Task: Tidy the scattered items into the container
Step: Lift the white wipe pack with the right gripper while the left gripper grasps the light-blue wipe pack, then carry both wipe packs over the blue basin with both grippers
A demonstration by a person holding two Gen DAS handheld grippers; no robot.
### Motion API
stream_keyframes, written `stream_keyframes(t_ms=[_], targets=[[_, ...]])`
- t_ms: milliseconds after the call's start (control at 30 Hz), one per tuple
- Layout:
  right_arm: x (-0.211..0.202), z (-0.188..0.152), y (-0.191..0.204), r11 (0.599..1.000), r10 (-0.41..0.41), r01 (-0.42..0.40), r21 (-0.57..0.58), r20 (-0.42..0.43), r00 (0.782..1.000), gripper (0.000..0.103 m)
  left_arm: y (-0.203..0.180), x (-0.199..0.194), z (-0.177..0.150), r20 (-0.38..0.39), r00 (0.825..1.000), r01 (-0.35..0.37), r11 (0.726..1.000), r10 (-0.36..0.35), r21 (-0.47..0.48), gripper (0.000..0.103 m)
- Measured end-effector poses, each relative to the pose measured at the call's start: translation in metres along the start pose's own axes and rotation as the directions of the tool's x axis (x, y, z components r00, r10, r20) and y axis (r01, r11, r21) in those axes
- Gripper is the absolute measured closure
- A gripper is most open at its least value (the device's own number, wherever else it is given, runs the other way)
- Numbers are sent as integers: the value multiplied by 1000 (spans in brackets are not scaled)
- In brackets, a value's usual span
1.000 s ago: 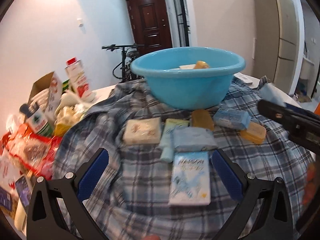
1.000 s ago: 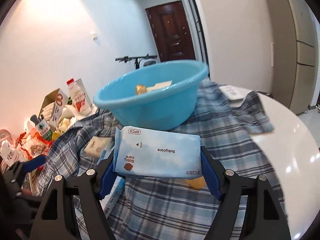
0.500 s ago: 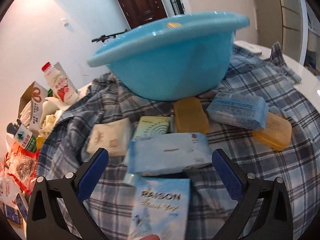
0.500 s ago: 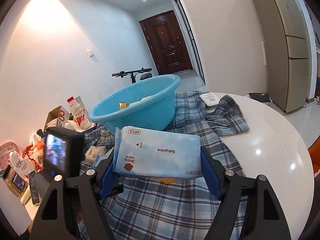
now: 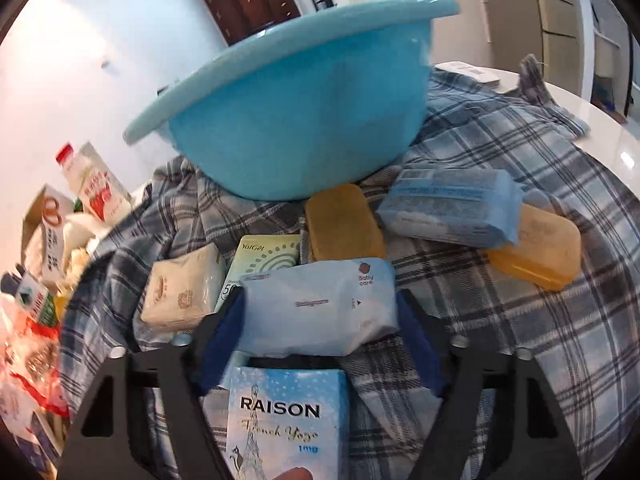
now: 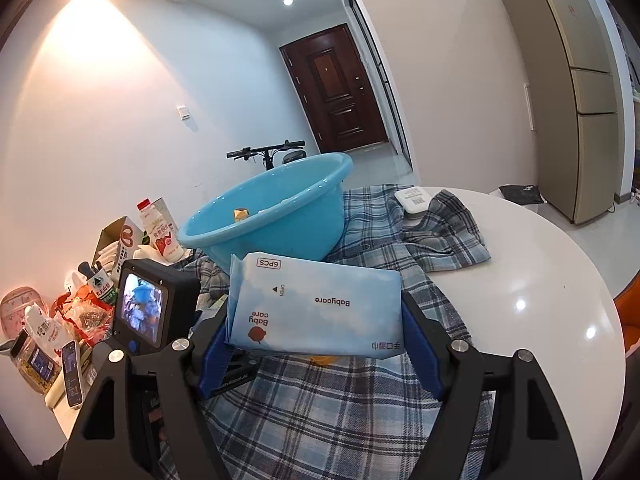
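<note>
Through the left wrist camera, your left gripper (image 5: 320,312) is closing around a pale blue soft plastic Baby care wipes pack (image 5: 320,304) lying on the blue-grey plaid cloth (image 5: 520,360) that covers the round white table (image 5: 600,108). The pack's long axis is running crosswise between the jaws, and both blue pads are touching its short ends, so you are gripping it, or just about to; it is not lifted yet as far as I can tell. The light blue round plastic basin (image 5: 296,120) is sitting straight ahead toward the far side of the cloth, so the coming move is up and forward over its near rim. A white RAISON carton (image 5: 286,420) is lying just under the jaws on the near side.

Through the right wrist camera, your right gripper (image 6: 316,332) is holding a second pale blue Babycare wipes pack (image 6: 314,308) clear of the cloth, long axis again across the jaws, pads clamped on both ends. The basin (image 6: 276,208) is ahead and slightly left, with a small yellow item already inside. This hand looks higher and readier to drop first.
</note>
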State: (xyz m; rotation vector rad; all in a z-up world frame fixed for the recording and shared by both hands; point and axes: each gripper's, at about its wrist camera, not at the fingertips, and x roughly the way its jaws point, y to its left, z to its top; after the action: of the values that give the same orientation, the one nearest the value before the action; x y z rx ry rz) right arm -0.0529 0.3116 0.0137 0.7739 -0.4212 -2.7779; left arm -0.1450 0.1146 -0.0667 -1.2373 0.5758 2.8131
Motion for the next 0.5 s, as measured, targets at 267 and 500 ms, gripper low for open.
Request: stream_keyframes(t_ms=[267,500], targets=[[0,0,5,1000,-9,9,-15,-5,1000,26,21,-20,7,47,997,71,993,-67,-90,47],[-3,3,19,999,-24,24,-45,1,1000,26,44,-56,7,139,986,112,985,-93,-134,47]])
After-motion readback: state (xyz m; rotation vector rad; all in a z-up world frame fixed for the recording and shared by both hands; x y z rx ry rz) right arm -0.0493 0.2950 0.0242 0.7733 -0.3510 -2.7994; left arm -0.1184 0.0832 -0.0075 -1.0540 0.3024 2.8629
